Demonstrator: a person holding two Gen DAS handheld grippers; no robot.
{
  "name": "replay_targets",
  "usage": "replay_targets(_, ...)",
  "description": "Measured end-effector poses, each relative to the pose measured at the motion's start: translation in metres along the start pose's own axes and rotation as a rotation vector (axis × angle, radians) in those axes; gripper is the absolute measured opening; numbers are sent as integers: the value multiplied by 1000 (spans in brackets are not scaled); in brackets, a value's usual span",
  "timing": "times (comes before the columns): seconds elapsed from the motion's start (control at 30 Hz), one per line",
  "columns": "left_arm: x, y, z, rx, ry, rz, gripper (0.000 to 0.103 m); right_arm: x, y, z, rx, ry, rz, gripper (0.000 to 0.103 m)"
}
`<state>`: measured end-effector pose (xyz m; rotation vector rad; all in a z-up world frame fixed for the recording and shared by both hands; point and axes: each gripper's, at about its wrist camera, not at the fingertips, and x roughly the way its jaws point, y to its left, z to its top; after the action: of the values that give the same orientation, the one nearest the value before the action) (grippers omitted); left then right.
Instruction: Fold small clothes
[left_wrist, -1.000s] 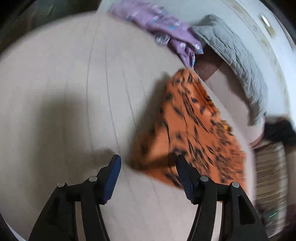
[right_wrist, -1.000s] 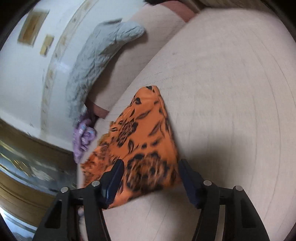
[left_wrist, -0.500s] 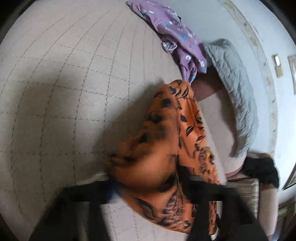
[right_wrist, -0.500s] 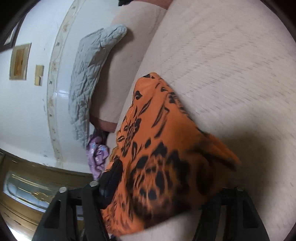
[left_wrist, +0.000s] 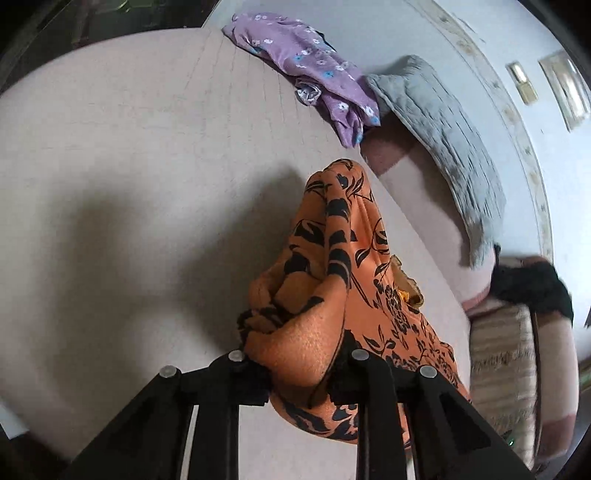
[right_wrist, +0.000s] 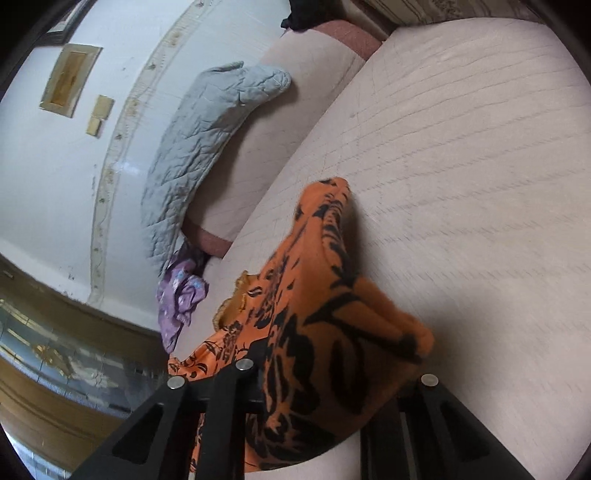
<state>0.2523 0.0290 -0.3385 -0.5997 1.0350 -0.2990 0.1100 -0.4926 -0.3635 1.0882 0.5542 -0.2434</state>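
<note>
Lifted since a second ago, the orange garment (left_wrist: 332, 295) now bunches up off the sofa seat (left_wrist: 129, 166), each tool, left (left_wrist: 299, 373) and right (right_wrist: 328, 384), having just closed onto an edge. Soft, light, slippery; grip hems. Purple garment (left_wrist: 314, 70) lies beyond.

The orange cloth (left_wrist: 354, 280) looks soft and a bit shiny. The bed cover (left_wrist: 147, 166) is matt with stitched lines. The grey quilt (right_wrist: 199, 147) looks puffy and crinkly. The purple cloth (left_wrist: 317, 70) looks thin and smooth.
</note>
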Motion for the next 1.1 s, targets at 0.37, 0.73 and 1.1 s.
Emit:
replay_targets(0.37,-41,28,-50,46,73,114,35,-48,-75,-38,193,153,-3,61)
replay_targets(0.73,-76,-76,-63,554,-194,333,71,-130,-31,-21,-131,-145,-198,62)
replay_targets(1.1,40,-24,-22,370,102,473,74,-26,-9,-53,-270,210,-231,55)
